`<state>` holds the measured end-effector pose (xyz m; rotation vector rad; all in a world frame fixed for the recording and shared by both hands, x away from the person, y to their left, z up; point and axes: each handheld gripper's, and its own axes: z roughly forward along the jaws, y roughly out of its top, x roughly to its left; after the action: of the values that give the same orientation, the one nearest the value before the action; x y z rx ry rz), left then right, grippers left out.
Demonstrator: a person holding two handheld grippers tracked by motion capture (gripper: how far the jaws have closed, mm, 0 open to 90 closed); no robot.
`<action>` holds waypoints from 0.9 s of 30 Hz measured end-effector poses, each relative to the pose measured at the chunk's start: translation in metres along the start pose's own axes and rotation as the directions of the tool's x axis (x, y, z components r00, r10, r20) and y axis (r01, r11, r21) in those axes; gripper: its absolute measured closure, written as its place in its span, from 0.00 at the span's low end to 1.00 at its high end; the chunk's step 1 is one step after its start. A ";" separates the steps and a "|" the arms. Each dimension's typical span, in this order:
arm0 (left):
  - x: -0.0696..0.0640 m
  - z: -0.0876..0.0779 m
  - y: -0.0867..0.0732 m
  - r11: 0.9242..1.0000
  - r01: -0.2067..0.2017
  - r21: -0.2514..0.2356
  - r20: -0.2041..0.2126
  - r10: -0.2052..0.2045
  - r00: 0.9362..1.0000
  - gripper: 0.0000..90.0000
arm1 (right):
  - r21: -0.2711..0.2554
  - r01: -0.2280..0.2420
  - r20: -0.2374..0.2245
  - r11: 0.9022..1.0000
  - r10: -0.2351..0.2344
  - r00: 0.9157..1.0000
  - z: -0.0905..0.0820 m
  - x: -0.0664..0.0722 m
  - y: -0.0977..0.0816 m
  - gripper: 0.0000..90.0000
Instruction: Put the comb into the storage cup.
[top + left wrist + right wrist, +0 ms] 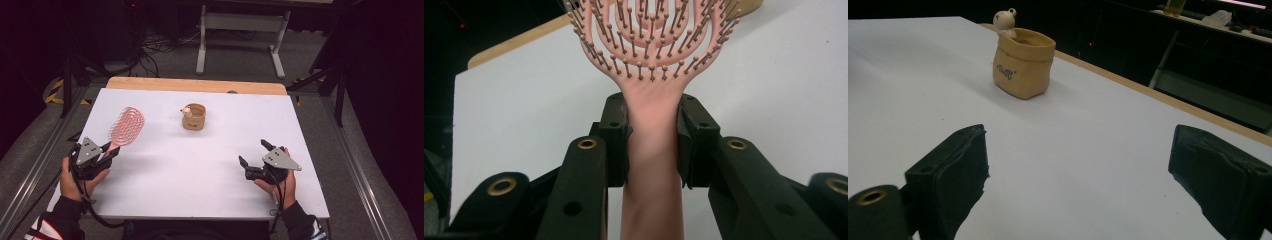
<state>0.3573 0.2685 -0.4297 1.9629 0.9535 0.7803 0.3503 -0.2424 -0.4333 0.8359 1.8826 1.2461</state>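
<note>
Left gripper (651,145) clamped on handle of pink hairbrush (653,65), bristled head jutting ahead beyond the jaws, above the white desk (200,165). Right gripper (1078,165) wide apart, holding nothing, low over desk; tan sack-shaped cup (1023,62) farther ahead, left of centre.

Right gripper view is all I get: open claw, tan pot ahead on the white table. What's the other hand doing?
Observer: The left claw is shut on the pink hairbrush, gripping its handle just below the bristle head.
Operator: Brush head on the table or up?
Observer: Can't tell for sure; in the high view it points away from the person, left of the tan pot and apart from it.
Operator: Anything in the pot?
Observer: A small pale bear figure sits at its rim; from above I make out nothing else inside.
</note>
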 end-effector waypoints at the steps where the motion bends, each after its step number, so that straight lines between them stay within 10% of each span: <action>1: -0.001 0.002 0.001 1.000 0.004 -0.012 0.007 -0.004 1.000 0.77 | -0.005 0.000 -0.007 1.000 0.000 1.000 0.001 0.000 0.002 0.11; 27: -0.073 0.058 0.047 0.982 -0.051 -0.184 0.144 0.078 0.986 0.77 | -0.125 -0.105 -0.144 0.987 0.087 0.986 0.034 0.026 0.057 0.10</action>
<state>0.3799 0.1666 -0.4303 1.8726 0.7074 0.7166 0.3720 -0.1862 -0.3947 0.7950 1.8624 1.5053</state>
